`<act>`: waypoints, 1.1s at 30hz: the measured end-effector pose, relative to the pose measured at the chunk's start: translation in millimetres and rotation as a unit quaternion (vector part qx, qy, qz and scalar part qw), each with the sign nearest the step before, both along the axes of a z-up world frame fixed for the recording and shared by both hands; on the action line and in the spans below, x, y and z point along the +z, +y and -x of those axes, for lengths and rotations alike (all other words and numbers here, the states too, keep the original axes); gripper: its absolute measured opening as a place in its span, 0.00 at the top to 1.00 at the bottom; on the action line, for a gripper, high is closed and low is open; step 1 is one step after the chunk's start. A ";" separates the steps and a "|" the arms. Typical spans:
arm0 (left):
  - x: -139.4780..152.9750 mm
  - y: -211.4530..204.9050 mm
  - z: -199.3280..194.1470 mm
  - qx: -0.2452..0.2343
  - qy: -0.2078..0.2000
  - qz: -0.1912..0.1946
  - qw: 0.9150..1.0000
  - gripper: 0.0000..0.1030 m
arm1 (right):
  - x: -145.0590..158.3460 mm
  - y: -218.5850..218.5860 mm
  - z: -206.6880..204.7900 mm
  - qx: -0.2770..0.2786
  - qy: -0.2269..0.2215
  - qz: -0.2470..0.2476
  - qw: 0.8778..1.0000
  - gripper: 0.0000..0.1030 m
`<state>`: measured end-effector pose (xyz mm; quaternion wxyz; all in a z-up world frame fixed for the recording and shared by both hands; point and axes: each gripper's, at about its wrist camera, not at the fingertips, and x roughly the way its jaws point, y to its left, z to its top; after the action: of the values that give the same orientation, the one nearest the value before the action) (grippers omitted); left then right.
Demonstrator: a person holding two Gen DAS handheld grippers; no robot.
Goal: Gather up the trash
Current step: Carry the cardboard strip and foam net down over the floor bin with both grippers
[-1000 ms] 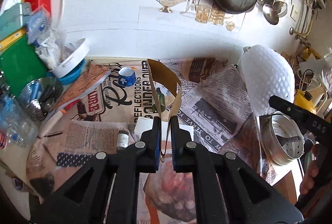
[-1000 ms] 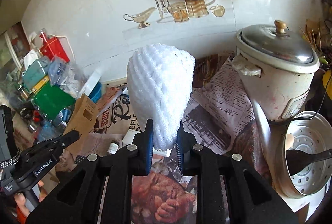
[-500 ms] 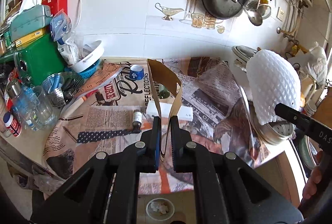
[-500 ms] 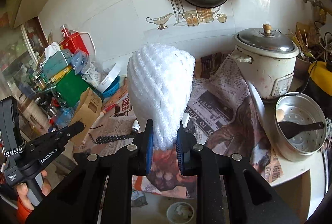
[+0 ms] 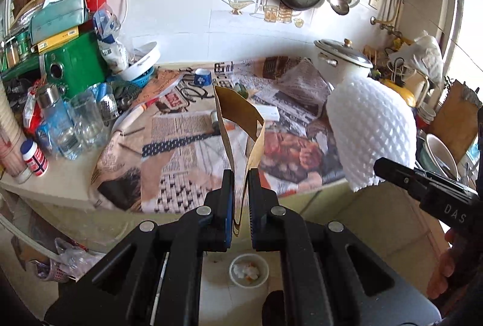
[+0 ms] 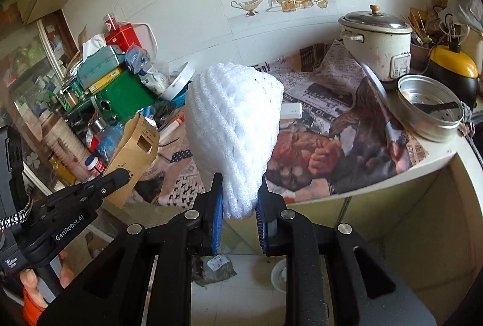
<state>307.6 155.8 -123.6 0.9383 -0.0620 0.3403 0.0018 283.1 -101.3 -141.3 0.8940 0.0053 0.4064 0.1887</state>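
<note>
Biggest worry is the puffy white foam fruit net: the right tool only pinches its narrow bottom tip, so a swing could pull it loose onto the floor near the newspaper-covered counter. Next, the flat brown paper bag, clamped by its edge in the left tool, is floppy and could tear or slip out.
</note>
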 end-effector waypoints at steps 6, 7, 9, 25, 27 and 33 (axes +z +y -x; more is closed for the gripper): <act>-26.1 3.3 20.5 -0.011 0.047 0.012 0.999 0.93 | -19.7 5.5 25.2 -0.008 0.041 0.018 0.999 0.83; -32.1 2.9 22.5 -0.011 0.053 0.015 0.998 0.93 | -24.3 3.6 25.1 -0.011 0.047 0.022 0.999 0.83; -48.0 2.9 24.0 -0.010 0.069 0.023 0.997 0.93 | -35.4 0.0 25.5 -0.015 0.060 0.031 0.998 0.83; -242.4 -41.4 -7.2 0.033 0.180 0.064 0.981 0.93 | -204.2 -79.3 -4.0 -0.020 0.183 0.093 0.978 0.83; -269.1 -43.8 -10.9 0.040 0.190 0.069 0.979 0.93 | -232.0 -88.8 -10.4 -0.019 0.200 0.096 0.975 0.83; -360.3 -46.2 -18.7 0.053 0.220 0.072 0.971 0.93 | -324.8 -105.7 -23.6 -0.012 0.246 0.099 0.964 0.83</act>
<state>326.3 109.6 -483.9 0.8317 -0.1457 0.5342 0.0404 306.7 -207.0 -466.0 0.7647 -0.0320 0.6303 0.1302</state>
